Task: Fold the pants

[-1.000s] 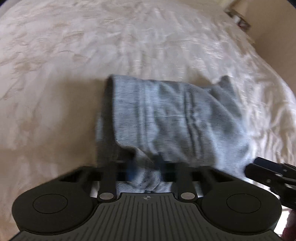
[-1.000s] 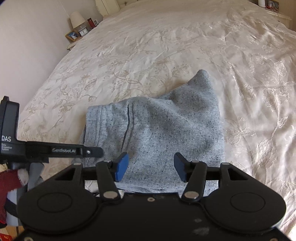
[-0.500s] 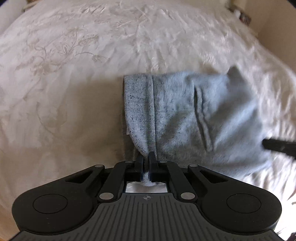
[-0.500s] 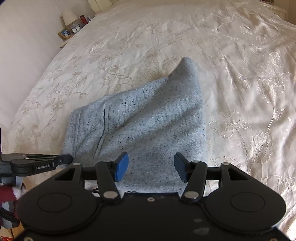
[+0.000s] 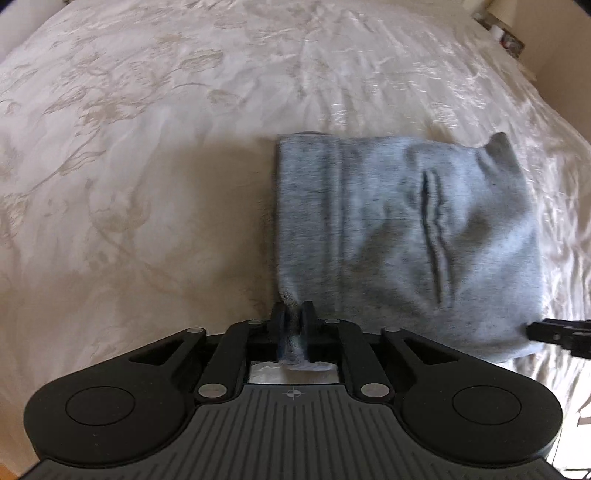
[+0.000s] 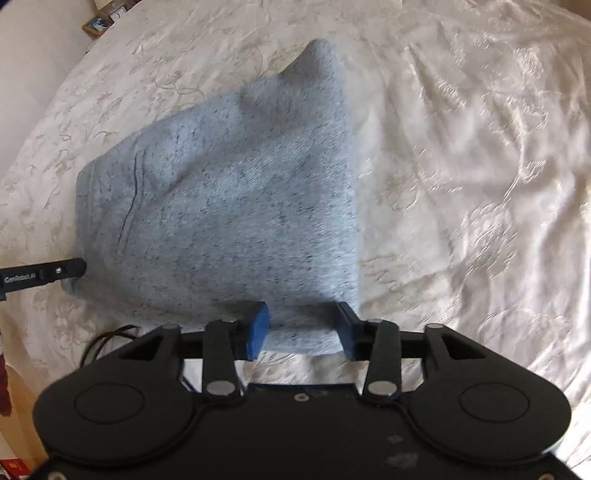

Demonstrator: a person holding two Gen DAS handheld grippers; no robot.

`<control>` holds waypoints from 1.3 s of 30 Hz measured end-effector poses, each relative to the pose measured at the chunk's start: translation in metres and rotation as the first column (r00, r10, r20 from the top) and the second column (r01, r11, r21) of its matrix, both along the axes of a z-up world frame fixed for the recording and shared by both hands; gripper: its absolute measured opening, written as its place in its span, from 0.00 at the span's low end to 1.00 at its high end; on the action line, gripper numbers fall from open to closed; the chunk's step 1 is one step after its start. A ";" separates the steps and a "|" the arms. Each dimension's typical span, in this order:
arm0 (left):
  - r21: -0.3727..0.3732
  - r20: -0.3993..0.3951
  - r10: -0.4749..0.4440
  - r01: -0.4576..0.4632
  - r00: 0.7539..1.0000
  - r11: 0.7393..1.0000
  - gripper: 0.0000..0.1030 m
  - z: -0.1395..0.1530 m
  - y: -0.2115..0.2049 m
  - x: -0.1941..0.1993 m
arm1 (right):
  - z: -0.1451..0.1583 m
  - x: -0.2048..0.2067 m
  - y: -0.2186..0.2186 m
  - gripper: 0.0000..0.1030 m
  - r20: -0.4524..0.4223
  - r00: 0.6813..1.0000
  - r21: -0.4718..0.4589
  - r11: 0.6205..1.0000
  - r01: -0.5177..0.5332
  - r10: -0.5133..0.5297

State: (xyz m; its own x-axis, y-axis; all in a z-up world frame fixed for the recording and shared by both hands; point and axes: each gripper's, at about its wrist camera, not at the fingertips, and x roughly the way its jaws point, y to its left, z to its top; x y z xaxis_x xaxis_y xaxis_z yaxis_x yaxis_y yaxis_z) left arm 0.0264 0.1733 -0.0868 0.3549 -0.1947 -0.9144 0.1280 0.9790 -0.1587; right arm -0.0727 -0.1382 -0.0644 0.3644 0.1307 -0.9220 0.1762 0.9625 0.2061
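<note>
The grey pants [image 5: 406, 236] lie folded into a compact block on the cream bedspread [image 5: 147, 147]. My left gripper [image 5: 293, 314] is shut on the near left corner of the pants, with cloth pinched between its fingers. In the right wrist view the pants [image 6: 229, 206] fill the middle, one corner peaking up at the far end. My right gripper [image 6: 302, 319] is open, its blue pads either side of the near right edge of the pants. The left gripper's finger [image 6: 40, 275] shows at the pants' left corner.
The floral cream bedspread [image 6: 461, 184] stretches all round the pants. A bedside shelf with small framed items [image 6: 98, 24] stands at the far left by the wall. A dark cord [image 6: 107, 336] lies near the bed's edge below the pants.
My left gripper closed on the pants' near left corner and holds it. My right gripper stayed open and came down closer to the pants' near right edge.
</note>
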 end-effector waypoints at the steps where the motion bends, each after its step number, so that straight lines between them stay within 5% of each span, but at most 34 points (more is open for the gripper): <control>1: 0.001 -0.006 0.013 -0.013 1.000 1.000 0.12 0.000 0.004 0.000 | 0.001 0.001 -0.002 0.43 0.000 1.000 0.002 1.000 0.007 -0.007; 5: 0.074 -0.004 0.108 -0.108 0.994 0.991 0.12 0.011 0.023 0.001 | 0.013 -0.001 -0.012 0.43 0.045 0.998 -0.001 0.999 0.040 -0.040; 8: 0.083 0.093 0.136 -0.144 0.986 0.986 0.12 0.038 0.026 0.003 | 0.029 0.001 -0.021 0.45 0.117 0.991 -0.007 0.998 0.063 -0.062; 14: 0.052 0.221 -0.006 -0.005 0.975 0.999 0.12 0.071 -0.022 0.025 | 0.039 0.032 -0.020 0.45 0.187 0.982 -0.016 1.000 0.026 -0.023; 20: 0.041 0.163 -0.143 0.138 0.976 0.990 0.12 0.044 -0.074 0.047 | 0.030 0.079 -0.004 0.45 0.184 0.982 -0.021 0.999 -0.046 0.049; 25: 0.037 0.078 -0.102 0.099 0.992 0.994 0.12 0.005 -0.068 0.056 | 0.013 0.112 0.005 0.47 0.156 0.982 -0.037 0.994 -0.104 0.109; 39: -0.026 0.029 -0.070 0.071 0.997 0.997 0.12 -0.004 -0.056 0.076 | -0.019 0.186 0.000 0.48 0.089 0.990 -0.147 0.985 -0.093 0.107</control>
State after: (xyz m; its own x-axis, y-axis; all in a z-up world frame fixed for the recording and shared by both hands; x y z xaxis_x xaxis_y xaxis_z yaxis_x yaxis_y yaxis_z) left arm 0.1022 0.1172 -0.0912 0.3647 -0.2444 -0.8985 0.2013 0.9628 -0.1802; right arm 0.1135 -0.1382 -0.0833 0.4440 0.0407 -0.8951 0.0638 0.9950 0.0768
